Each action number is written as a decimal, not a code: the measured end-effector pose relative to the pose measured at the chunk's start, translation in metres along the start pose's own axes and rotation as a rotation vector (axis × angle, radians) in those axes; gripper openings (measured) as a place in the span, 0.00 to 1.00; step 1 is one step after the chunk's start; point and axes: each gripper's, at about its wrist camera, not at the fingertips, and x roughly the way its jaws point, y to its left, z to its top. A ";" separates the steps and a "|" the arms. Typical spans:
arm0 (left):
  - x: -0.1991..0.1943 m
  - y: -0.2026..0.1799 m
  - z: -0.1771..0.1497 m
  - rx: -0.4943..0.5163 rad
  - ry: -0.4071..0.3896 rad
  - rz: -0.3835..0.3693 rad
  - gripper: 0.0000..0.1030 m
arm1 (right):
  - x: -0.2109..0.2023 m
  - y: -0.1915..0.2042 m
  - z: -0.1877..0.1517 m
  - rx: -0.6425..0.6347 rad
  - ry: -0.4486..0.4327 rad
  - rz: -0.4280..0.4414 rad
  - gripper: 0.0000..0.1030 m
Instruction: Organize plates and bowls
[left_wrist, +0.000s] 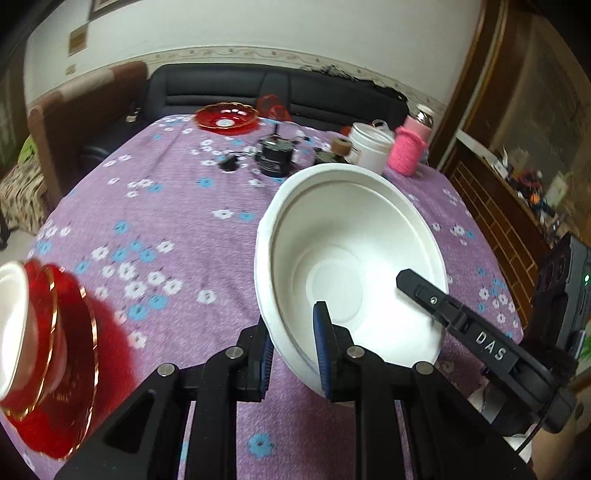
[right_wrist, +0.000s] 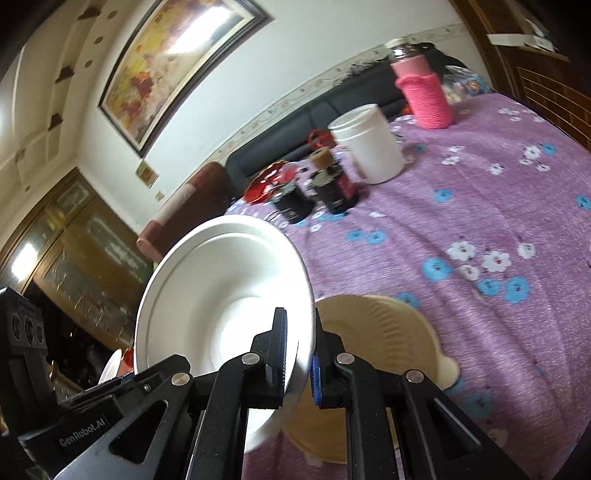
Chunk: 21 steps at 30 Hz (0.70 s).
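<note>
A white paper bowl hangs tilted above the purple flowered table. My left gripper is shut on its near rim, and my right gripper is shut on the opposite rim of the same bowl; a right fingertip shows inside the bowl in the left wrist view. A stack of red gold-rimmed dishes with a white bowl on top sits at the lower left. A tan paper plate lies on the table under the right gripper. A red glass dish sits at the table's far edge.
At the far side of the table stand a white jar, a pink knit-covered bottle, a black jar and a dark bottle. A black sofa lies behind the table, a wooden cabinet to the right.
</note>
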 end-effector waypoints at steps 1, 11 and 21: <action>-0.004 0.004 -0.002 -0.015 -0.012 0.006 0.19 | 0.002 0.004 -0.002 -0.012 0.007 0.011 0.12; -0.023 0.031 -0.023 -0.064 0.012 -0.013 0.19 | 0.002 0.035 -0.023 -0.087 0.036 0.004 0.12; -0.061 0.037 -0.036 -0.045 -0.049 -0.066 0.19 | -0.032 0.049 -0.046 -0.024 0.001 -0.002 0.12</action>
